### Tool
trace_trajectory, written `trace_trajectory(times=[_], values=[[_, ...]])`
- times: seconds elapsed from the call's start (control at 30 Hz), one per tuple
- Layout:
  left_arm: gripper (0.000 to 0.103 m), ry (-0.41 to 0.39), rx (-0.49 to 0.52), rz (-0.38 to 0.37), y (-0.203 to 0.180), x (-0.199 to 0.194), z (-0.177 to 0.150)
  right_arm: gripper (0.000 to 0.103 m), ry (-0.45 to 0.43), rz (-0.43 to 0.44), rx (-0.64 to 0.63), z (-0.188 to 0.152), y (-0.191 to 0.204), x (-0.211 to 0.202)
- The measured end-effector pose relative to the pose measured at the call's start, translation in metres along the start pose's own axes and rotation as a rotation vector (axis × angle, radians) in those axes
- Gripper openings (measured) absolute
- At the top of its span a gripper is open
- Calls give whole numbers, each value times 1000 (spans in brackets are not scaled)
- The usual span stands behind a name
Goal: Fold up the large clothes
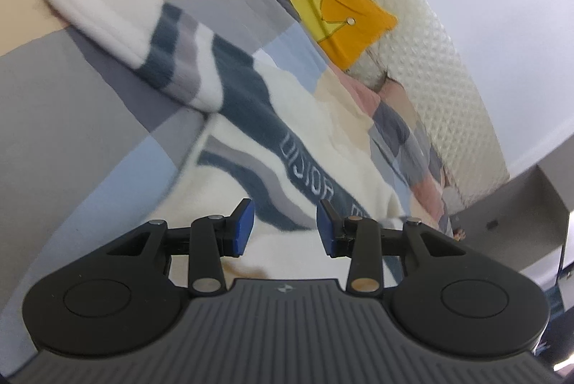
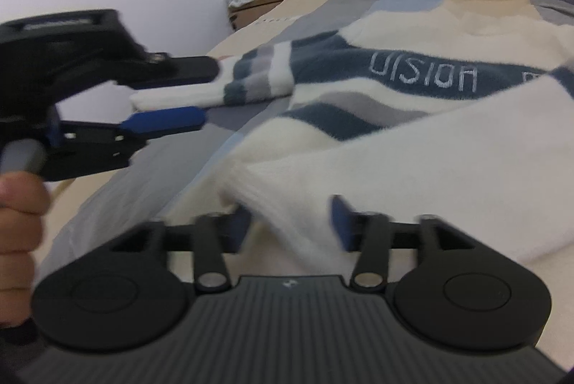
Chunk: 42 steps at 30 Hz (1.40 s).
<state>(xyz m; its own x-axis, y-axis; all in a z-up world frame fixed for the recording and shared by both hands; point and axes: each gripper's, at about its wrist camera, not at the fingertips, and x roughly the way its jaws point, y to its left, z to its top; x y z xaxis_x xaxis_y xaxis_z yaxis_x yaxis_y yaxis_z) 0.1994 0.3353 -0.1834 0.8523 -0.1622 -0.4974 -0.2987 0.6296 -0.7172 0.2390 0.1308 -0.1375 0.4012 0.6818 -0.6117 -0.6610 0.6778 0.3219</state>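
The bed point(image 2: 150, 169) has a patchwork cover, and the cream sweater point(image 2: 412, 147) is spread flat on it. Left tool point(image 1: 285, 226) hangs jaws apart, empty. Right tool point(image 2: 290, 226) is apart too, straddling a folded sleeve point(image 2: 287, 197).

Lighting: I see even, soft indoor daylight, no glare, faint shadows only. Distortion: strong fisheye bending at the edges of both views. Blur: right view smeared around the sweater point(image 2: 412, 161) cuff; left view mildly soft.
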Motion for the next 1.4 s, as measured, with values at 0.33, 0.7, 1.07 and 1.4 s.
trace_trajectory(times=[0.33,0.7,1.07,1.4], values=[[43,92,107,-9,-31,26,-32,58,-109,-82,97,-8,-52,-72],[43,131,320,132,-63,58,-75,36,-260,-307,213,-4,-135,-79],[43,151,390,260,-59,66,-92,25,-210,-401,224,-17,-167,-43],[43,149,317,260,-51,66,-93,25,-204,-412,223,-20,-164,-41]])
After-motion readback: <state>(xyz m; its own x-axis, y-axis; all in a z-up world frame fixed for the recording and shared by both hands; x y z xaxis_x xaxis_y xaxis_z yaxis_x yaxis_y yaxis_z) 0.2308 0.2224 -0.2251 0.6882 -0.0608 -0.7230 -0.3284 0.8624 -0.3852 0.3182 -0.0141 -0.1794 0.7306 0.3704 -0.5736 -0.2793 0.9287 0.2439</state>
